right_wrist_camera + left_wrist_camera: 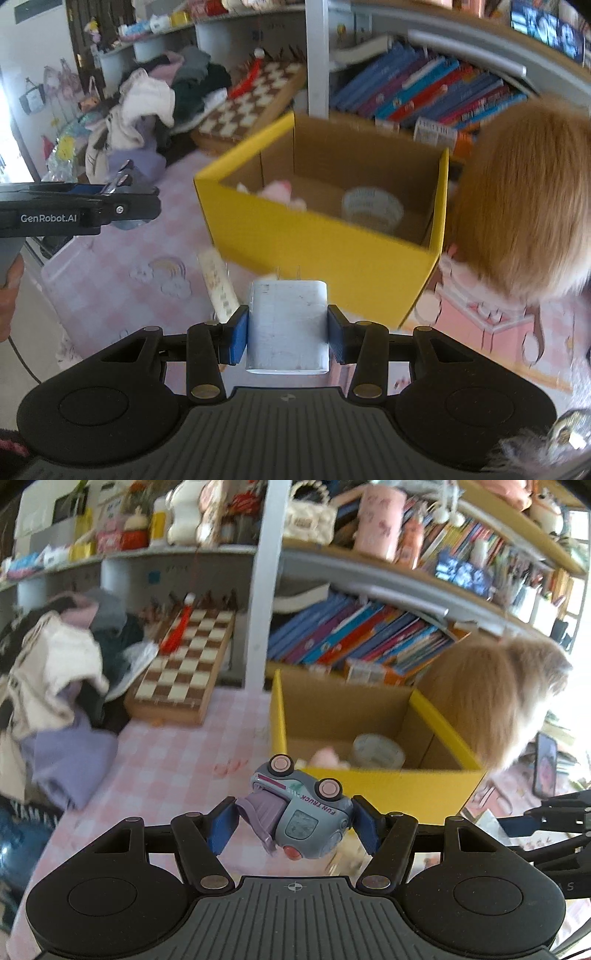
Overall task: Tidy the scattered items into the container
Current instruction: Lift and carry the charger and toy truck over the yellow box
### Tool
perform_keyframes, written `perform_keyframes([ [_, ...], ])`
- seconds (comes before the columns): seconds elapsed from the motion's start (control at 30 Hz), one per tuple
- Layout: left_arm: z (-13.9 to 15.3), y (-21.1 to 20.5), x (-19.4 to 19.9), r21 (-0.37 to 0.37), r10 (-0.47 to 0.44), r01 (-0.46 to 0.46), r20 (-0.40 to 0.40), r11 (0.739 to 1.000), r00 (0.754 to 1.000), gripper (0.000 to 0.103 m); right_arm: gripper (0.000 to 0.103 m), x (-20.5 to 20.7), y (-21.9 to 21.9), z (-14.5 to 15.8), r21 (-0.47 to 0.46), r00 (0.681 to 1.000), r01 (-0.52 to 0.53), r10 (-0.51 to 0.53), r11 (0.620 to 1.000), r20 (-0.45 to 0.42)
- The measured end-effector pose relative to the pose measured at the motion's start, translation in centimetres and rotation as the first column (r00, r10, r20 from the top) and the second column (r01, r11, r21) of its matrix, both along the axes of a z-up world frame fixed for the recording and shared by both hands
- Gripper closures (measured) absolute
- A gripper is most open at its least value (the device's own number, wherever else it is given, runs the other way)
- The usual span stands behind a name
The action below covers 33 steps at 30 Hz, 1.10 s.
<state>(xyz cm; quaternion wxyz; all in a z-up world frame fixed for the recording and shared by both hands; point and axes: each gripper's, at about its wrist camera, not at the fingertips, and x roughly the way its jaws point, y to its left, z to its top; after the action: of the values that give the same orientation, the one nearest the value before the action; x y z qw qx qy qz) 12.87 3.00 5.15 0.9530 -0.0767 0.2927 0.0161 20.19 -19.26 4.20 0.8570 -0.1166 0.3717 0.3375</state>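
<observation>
— What is each tool holding?

— The left gripper is clamped on a toy truck: grey-blue, lying on its side, pink wheels pointing up, "FUN TRUCK" printed on its flank, a lilac part at the back. The right gripper squeezes a white charger between its blue pads, the two metal prongs pointing forward towards the box.

— And the box?

— The yellow box stands open on the pink checked tablecloth, just ahead of both tools. Both things are held short of its near wall, above the cloth.

— Anything already inside?

— A pink soft thing and a roll of tape, both blurred. The near wall hides part of the floor.

— What else is unclear?

— A cream strip lies on the cloth beside the charger, partly behind the pad; I cannot tell what it is. A furry orange mass beside the box is cut off by the frame.
</observation>
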Motion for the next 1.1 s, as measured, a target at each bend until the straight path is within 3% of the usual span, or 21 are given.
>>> perform_keyframes([
  [0.1,1.1,-0.4,0.8,0.016,-0.024,0.024,0.030,1.000,0.999,0.037,0.062,-0.4,1.9,1.2,0.005,0.999,-0.008,0.008,1.000,0.031],
  [0.3,2.5,-1.5,3.3,0.051,-0.063,0.060,0.060,0.997,0.996,0.037,0.062,1.1,1.4,2.7,0.008,0.997,-0.017,0.016,1.000,0.080],
  [0.6,3.0,-2.9,8.2,0.112,-0.089,0.082,0.062,0.990,0.994,0.037,0.062,6.8,1.7,4.5,-0.011,0.987,-0.054,0.055,0.998,0.151],
  [0.87,1.3,-3.9,12.8,0.179,-0.106,0.106,-0.007,0.978,0.994,0.037,0.062,12.4,3.6,3.7,-0.050,0.984,-0.083,0.090,0.995,0.153],
  [1.1,-0.9,-4.2,17.6,0.202,-0.122,0.146,-0.125,0.968,0.985,0.037,0.062,17.7,5.9,1.8,-0.116,0.986,-0.108,0.121,0.987,0.113],
])
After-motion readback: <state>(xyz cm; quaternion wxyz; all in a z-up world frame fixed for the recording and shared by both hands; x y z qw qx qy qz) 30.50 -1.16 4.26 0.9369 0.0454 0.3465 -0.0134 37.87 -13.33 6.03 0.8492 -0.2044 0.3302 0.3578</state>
